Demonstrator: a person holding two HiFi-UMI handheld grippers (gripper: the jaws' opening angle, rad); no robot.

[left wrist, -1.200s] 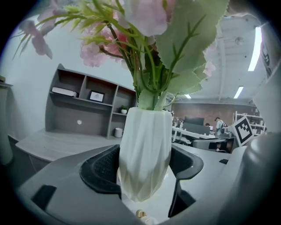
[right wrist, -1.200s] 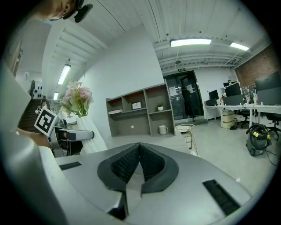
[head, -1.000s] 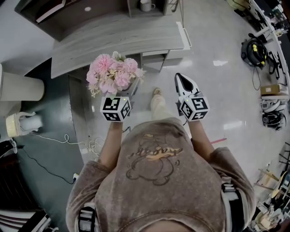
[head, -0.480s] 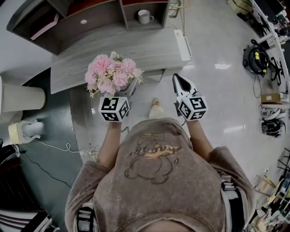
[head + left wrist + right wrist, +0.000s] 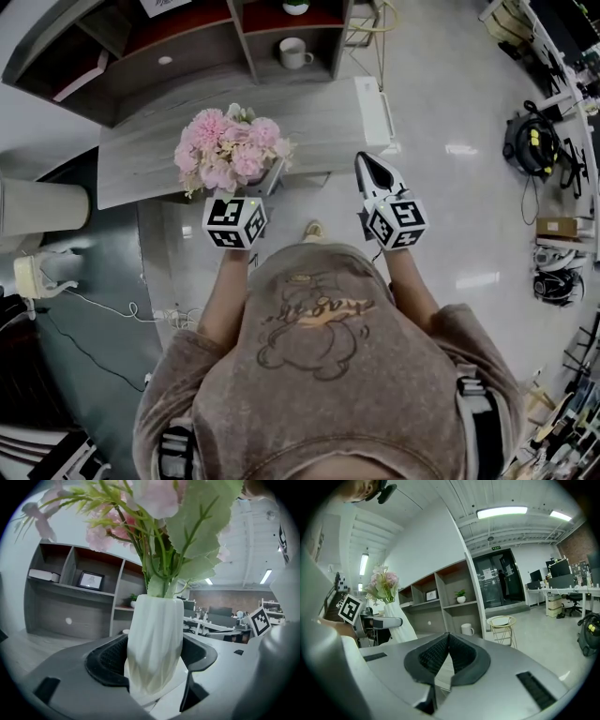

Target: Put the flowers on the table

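Note:
A bunch of pink flowers (image 5: 230,150) stands upright in a white ribbed vase (image 5: 154,639). My left gripper (image 5: 263,184) is shut on the vase and holds it in the air over the near edge of the grey wooden table (image 5: 319,108). In the left gripper view the dark pads (image 5: 105,660) press on both sides of the vase below the green stems (image 5: 161,569). My right gripper (image 5: 371,169) hangs to the right of the flowers, over the table's right end, shut with nothing in it. The right gripper view shows the flowers (image 5: 384,585) at far left.
Behind the table stands a shelf unit (image 5: 234,42) holding a white mug (image 5: 293,53), a small plant (image 5: 461,595) and a picture frame (image 5: 91,580). A wire stool (image 5: 502,627) stands to the right. Shiny floor (image 5: 469,141) with equipment (image 5: 532,145) lies at right.
The person has stepped toward the table, so table and shelves have slid closer in the head view. Both grippers keep their pose, and the vase stays held.

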